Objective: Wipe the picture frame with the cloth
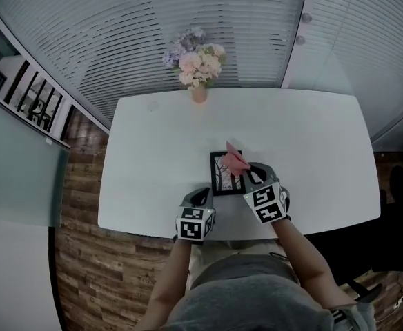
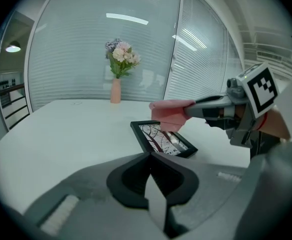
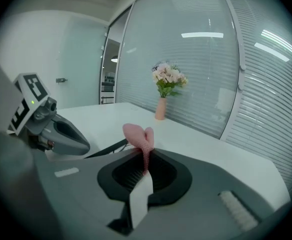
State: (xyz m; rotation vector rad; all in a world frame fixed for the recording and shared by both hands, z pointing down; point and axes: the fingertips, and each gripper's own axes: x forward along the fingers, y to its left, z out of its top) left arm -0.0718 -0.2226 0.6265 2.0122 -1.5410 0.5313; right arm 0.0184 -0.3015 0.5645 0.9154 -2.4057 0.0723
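picture frame (image 1: pixel 226 174): I count one
cloth (image 1: pixel 235 160): I count one
flower vase (image 1: pixel 199 94): one
table (image 1: pixel 312 136): one
grippers: I see two, the left gripper (image 1: pixel 203 194) and the right gripper (image 1: pixel 247 168)

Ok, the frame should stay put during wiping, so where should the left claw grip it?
Probably the near left corner of the picture frame, approached low from the front. It seems to lie flat on the table, so only its black border offers a hold, and the right claw holds the pink cloth over its right side. The left claw is shut; open it first.
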